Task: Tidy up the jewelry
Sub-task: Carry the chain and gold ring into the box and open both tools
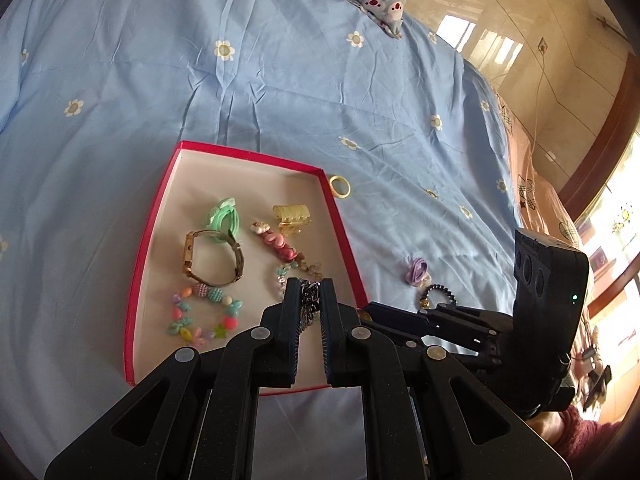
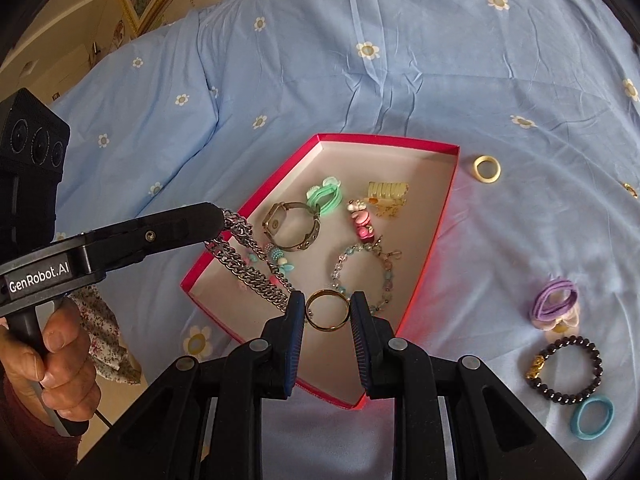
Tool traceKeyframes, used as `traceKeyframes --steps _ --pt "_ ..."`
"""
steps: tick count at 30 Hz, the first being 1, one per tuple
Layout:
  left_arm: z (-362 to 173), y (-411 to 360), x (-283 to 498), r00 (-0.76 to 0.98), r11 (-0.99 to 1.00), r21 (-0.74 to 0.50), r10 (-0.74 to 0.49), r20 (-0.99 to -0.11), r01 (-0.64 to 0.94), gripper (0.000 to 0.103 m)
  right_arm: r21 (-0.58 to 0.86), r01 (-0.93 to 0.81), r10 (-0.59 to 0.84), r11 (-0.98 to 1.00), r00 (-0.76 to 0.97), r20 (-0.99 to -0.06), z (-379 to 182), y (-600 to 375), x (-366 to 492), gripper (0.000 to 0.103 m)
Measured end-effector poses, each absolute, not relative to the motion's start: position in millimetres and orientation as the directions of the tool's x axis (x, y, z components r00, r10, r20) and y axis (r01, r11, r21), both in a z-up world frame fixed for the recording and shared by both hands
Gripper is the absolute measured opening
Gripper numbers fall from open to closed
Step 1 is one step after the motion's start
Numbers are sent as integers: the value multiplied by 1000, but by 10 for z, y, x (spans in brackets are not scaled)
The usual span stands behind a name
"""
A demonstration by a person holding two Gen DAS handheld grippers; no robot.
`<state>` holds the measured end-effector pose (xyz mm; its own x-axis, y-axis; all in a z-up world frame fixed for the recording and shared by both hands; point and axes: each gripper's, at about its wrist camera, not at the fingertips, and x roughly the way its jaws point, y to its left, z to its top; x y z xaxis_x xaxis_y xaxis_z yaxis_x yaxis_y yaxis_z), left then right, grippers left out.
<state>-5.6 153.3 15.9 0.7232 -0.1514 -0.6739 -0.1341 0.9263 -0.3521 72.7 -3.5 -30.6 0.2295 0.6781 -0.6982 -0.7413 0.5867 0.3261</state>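
Ring (image 2: pixel 328 310) held between right gripper (image 2: pixel 328 312) jaws; chain (image 1: pixel 310 305) pinched in left gripper (image 1: pixel 310 300). Chain snagging ring judged likely over box (image 2: pixel 440 216).

The red box's (image 2: pixel 444 216) far end lies bare behind the watch (image 2: pixel 290 226) and yellow hair claw (image 2: pixel 388 196), with open bedsheet (image 2: pixel 360 80) beyond.

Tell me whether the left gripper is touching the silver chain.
Touching. The right wrist view shows the left gripper clamped on the silver metal chain, which hangs from its fingertips over the red-rimmed box.
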Motion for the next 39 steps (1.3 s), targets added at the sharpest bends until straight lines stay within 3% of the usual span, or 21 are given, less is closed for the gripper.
traceKeyframes --steps 11,22,39 --pt "-207 1798 -107 674 911 -346 -111 -730 -225 8 328 -749 643 576 167 -748 -572 201 793 23" --pt "-514 1881 -73 603 922 -264 -42 -797 -284 8 274 -774 590 571 155 -792 -725 370 781 24" --pt "-577 1883 -74 579 919 -255 -37 -815 -301 10 266 -783 582 563 146 -800 -725 413 794 24"
